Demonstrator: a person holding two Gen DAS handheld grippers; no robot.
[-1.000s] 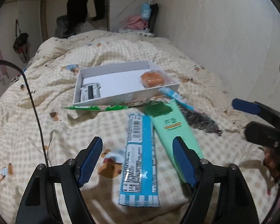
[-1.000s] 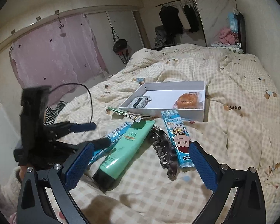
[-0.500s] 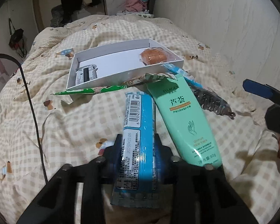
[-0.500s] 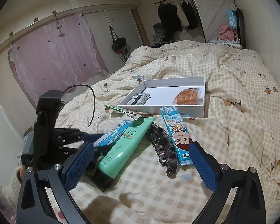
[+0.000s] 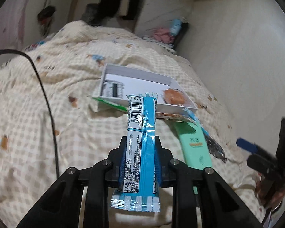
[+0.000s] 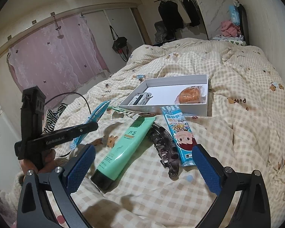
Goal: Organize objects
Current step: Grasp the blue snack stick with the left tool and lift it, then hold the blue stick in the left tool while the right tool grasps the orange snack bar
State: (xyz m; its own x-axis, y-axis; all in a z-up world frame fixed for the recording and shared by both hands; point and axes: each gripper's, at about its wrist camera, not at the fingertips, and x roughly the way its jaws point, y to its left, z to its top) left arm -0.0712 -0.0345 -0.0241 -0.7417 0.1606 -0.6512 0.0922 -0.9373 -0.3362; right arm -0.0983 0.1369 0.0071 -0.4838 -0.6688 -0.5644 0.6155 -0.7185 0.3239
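Note:
My left gripper is shut on a long blue snack packet and holds it in the air above the checked quilt, its far end towards the white box. From the right wrist view the same packet hangs in the left gripper. The box holds an orange bun and a silvery packet. In front of the box lie a green tube, a dark hair claw, a cartoon-printed blue packet and a thin green stick packet. My right gripper hovers open over the tube and claw.
A black cable trails across the quilt on the left. A wall runs close along the bed's right side. Clothes hang on a rail at the far end, and a pink curtain covers the left wall. A striped cloth lies at the bed's left edge.
The left gripper closed on the blue packet, which lay flat on the quilt, then raised it and rolled. The right gripper has stayed where it was, still open.

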